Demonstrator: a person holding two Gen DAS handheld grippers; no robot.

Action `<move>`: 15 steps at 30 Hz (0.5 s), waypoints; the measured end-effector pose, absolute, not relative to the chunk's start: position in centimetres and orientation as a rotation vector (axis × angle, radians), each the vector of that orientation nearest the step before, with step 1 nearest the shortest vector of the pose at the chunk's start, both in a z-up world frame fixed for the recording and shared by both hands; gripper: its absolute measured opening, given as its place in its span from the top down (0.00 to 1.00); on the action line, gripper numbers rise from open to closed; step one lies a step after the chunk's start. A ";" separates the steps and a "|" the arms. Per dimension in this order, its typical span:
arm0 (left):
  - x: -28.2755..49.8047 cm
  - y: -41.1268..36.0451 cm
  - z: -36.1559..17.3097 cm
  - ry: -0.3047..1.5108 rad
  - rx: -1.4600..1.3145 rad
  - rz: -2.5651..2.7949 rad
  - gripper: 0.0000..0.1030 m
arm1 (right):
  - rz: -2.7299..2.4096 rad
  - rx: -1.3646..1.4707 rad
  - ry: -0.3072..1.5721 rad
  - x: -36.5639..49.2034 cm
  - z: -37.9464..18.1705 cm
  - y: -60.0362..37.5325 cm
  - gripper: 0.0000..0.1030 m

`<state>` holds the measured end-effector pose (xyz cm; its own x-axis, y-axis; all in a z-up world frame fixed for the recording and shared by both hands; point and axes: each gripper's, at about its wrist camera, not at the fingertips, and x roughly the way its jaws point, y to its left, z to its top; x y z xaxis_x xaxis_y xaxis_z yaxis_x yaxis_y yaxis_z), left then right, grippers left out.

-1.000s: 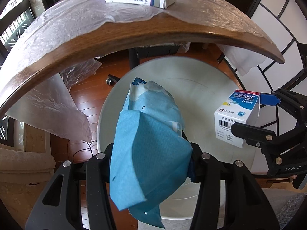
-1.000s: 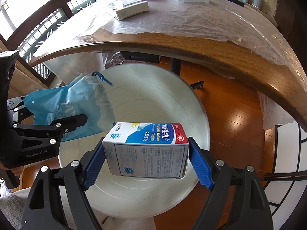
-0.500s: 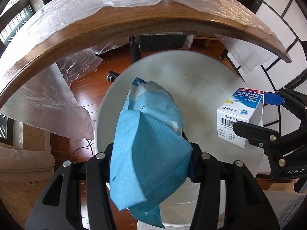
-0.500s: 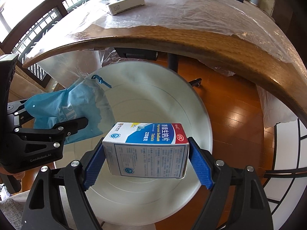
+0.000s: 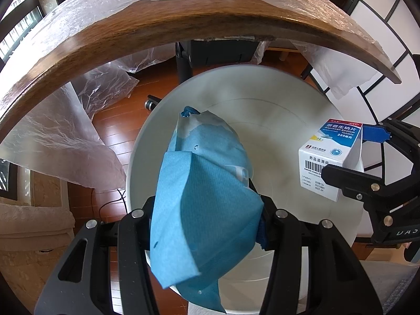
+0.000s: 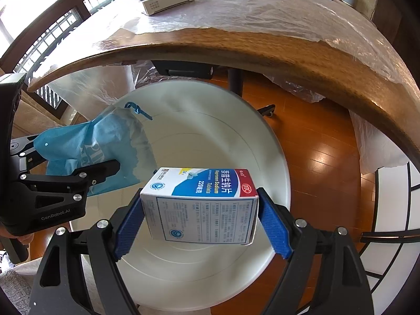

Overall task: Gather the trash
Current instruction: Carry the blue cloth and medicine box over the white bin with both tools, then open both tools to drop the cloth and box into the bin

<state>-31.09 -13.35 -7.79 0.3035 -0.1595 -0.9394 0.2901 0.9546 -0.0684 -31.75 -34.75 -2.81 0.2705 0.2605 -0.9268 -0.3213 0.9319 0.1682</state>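
Observation:
A crumpled blue pouch point(image 5: 204, 183) with a clear plastic top and a knotted blue tie hangs in my left gripper point(image 5: 207, 210), which is shut on it. My right gripper point(image 6: 200, 220) is shut on a blue, white and red medicine box point(image 6: 202, 197), its blue pads pressing both ends. Both loads hover over the open round white bin point(image 6: 210, 120). In the left wrist view the box point(image 5: 330, 157) and right gripper point(image 5: 359, 155) sit at the right, over the bin point(image 5: 275, 99). The right wrist view shows the pouch point(image 6: 105, 136) and left gripper point(image 6: 63, 157) at the left.
A curved wooden table point(image 6: 288, 47), covered with thin plastic sheet, overhangs the bin's far side. Flat boxes point(image 6: 168, 0) and containers lie on it. Plastic sheet point(image 5: 65, 136) droops off the edge. Below are a wooden floor point(image 6: 315, 136) and a castered chair base point(image 5: 183, 68).
In both views the table edge has slid a little toward the top of the picture, and more of the bin shows. Both grips are unchanged.

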 end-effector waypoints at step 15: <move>-30.5 -13.9 -8.1 1.232 0.136 -0.308 0.49 | 0.392 -0.040 1.251 -31.4 -3.4 -35.2 0.22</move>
